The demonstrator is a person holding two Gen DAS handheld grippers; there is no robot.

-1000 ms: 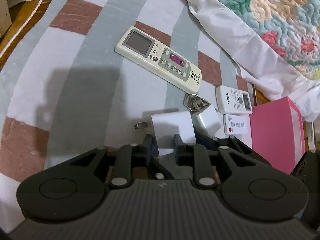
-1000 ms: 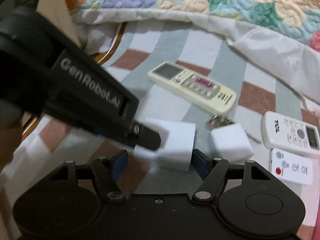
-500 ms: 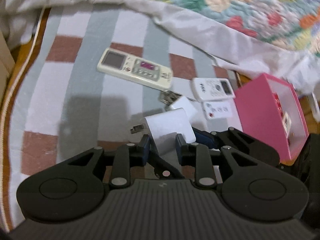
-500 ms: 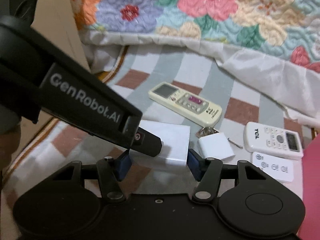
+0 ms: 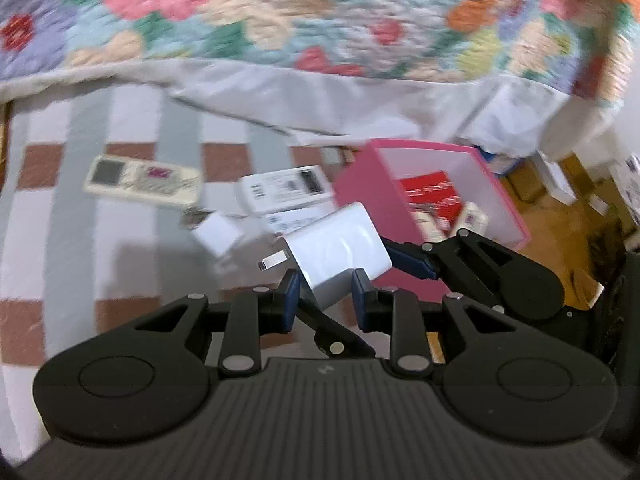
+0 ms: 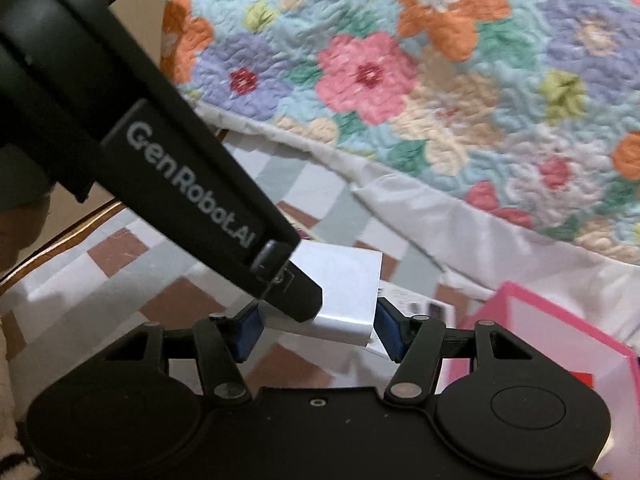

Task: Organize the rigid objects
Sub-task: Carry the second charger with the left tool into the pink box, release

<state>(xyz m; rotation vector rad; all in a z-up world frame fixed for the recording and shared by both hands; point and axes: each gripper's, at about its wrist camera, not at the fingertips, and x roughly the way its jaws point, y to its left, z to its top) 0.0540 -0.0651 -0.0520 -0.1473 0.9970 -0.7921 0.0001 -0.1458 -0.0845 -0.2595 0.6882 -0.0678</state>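
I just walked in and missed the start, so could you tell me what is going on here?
A person with a gripper in each hand is tidying small things off a striped bedcover. Both the left gripper and the right gripper are shut on one white charger, holding it in the air beside an open pink box that already has items inside. Two remotes and a smaller white charger lie on the cover.

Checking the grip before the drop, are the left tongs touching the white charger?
Touching. The left wrist view shows the left tongs with both blue pads pressed against the white charger.
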